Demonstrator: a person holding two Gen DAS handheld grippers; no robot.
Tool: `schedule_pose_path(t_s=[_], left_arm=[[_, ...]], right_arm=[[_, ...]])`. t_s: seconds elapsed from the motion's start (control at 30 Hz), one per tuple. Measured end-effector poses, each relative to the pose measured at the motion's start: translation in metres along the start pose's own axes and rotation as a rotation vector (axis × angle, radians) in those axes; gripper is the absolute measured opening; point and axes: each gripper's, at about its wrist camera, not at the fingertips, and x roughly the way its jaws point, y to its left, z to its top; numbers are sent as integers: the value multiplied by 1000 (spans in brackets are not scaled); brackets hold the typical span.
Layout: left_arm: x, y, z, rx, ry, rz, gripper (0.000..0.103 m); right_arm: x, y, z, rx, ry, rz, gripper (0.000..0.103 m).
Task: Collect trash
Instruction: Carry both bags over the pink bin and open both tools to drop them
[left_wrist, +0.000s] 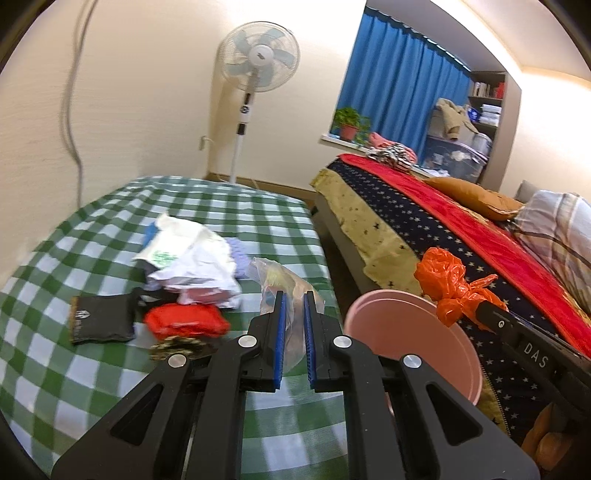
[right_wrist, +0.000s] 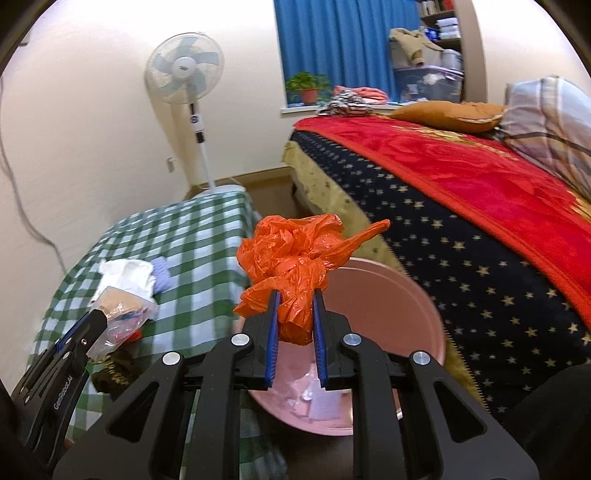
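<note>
Cream walls (left_wrist: 147, 92) enclose the room; a white pedestal fan (left_wrist: 258, 55) stands left of the blue curtain (left_wrist: 399, 88), and a bed (right_wrist: 461, 206) lies below that curtain.

Two close wrist views look forward and down along gripper fingers, sharing the pink bin (left_wrist: 413, 332) and checked table (right_wrist: 177, 236).

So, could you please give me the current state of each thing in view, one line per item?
Left gripper: shut on the clear plastic bag, lifted off the checked cloth.
Right gripper: shut on the crumpled orange bag, above the pink bin.
Pink bin: upright, open, paper scraps at the bottom.
Trash pile: lying on the checked cloth, uncollected.
Fan: upright; running or not, cannot tell.
</note>
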Motion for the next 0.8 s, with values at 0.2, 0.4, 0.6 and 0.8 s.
schedule_pose_path(t_s=[0.2,0.4,0.6,0.8], left_arm=[[21,-24,-2,37,26,-97,9],[40,-51,-8,87,63,-182,9],[52,-67,-15,111,91,-227,9],[60,-75,-20,121,112,-253,9]], right_arm=[[2,-22,3,39,10,-61,16],[3,-32,5,61,11,-88,16],[5,-37,7,74,15,-104,16],[7,-39,7,79,21,-112,16]])
